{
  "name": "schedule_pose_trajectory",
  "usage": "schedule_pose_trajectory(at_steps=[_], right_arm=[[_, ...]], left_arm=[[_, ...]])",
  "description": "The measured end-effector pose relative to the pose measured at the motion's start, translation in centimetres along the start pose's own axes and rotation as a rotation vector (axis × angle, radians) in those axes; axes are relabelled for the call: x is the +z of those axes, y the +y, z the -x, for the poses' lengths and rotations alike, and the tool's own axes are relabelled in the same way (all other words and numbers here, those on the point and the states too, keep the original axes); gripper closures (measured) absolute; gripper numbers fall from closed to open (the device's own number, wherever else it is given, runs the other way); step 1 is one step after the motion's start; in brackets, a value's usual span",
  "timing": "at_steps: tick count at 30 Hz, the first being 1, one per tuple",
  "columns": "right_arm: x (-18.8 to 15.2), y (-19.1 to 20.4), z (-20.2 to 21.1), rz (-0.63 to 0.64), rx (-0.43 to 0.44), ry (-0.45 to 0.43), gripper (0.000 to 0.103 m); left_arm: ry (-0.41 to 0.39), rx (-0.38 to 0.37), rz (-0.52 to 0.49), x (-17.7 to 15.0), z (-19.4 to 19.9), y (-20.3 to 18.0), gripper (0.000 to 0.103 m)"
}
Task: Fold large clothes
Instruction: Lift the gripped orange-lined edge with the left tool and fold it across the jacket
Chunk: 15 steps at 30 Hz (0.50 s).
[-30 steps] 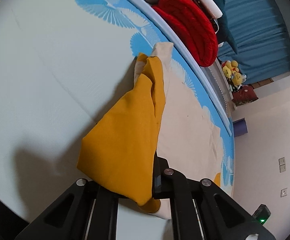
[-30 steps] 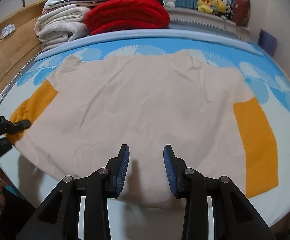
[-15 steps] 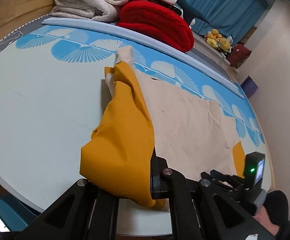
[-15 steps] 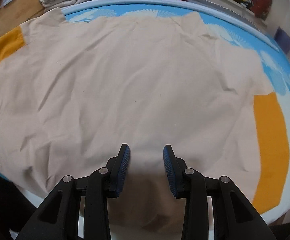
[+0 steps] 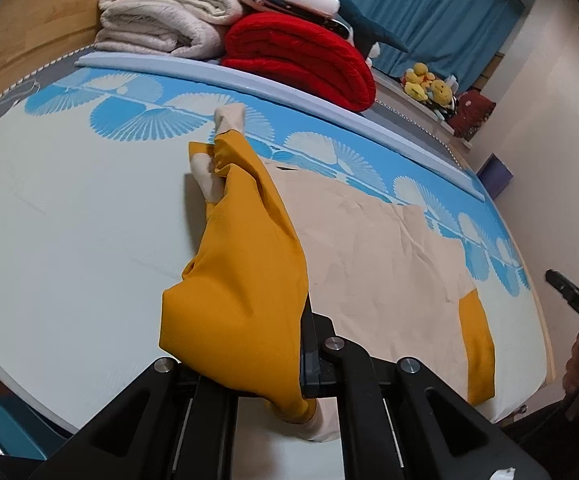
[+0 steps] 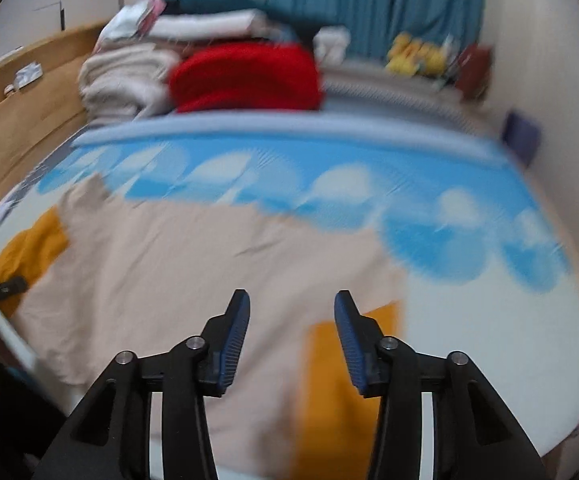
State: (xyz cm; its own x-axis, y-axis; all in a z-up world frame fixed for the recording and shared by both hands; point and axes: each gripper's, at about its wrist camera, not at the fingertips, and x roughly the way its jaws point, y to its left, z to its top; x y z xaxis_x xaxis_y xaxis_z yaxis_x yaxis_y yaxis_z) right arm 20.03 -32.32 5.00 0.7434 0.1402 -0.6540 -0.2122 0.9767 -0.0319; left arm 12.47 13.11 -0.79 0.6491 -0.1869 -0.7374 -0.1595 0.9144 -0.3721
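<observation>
While the beige shirt point(image 5: 373, 256) lay spread across the bed point(image 5: 69, 216), its near-side yellow sleeve point(image 5: 241, 280) was lifted off the sheet, bunched and draped over the left claw point(image 5: 303, 344), whose jaws were pinched tight on the cloth. From that claw the sleeve ran toward 12 o'clock to a raised beige shoulder corner. At 3 o'clock of the shirt body the other yellow sleeve point(image 5: 477, 344) lay flat near the bed's edge. Beyond the shirt, toward 12 o'clock, a folded cream blanket point(image 5: 161, 20) and a red blanket point(image 5: 301, 56) sat side by side behind the blue-patterned border. Yellow plush toys point(image 5: 425, 82) stood further at 1 o'clock, before a blue curtain point(image 5: 421, 8).

Right wrist view was motion-blurred. The right claw point(image 6: 291, 340) hovered above the shirt near the flat sleeve, jaws opening, about half spread, nothing between its blue pads point(image 6: 235, 344). The sleeve's yellow showed just under the right-hand pad, with no contact discernible. At 9 o'clock the left claw's black tip met the bunched sleeve.
</observation>
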Motion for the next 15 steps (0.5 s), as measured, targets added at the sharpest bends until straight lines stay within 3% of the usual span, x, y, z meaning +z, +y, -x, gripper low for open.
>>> schedule_pose_trajectory(at_steps=[3,5,7,12,15], right_arm=[[-1.6,-5.2,-0.3,-0.135,-0.056,0.022,0.057],[-2.0,-8.1,-0.7,-0.262,-0.04,0.091,0.057],[-2.3,-10.6,0.3,-0.372,-0.016,0.065,0.057],[-3.2,-12.9,2.3,-0.384,-0.042,0.042,0.057],[-3.6,-13.3,2.5,-0.371,-0.02,0.043,0.057]], left_arm=[[-0.003,0.002,-0.044,0.4,-0.2,-2.7,0.098],[-0.006,-0.02,-0.085,0.6,-0.4,-5.5,0.098],[-0.013,-0.063,-0.138,0.5,-0.5,-9.1,0.099],[-0.011,-0.198,-0.315,-1.3,-0.9,-19.5,0.099],[0.039,-0.278,-0.437,-3.9,-2.4,-25.3,0.099]])
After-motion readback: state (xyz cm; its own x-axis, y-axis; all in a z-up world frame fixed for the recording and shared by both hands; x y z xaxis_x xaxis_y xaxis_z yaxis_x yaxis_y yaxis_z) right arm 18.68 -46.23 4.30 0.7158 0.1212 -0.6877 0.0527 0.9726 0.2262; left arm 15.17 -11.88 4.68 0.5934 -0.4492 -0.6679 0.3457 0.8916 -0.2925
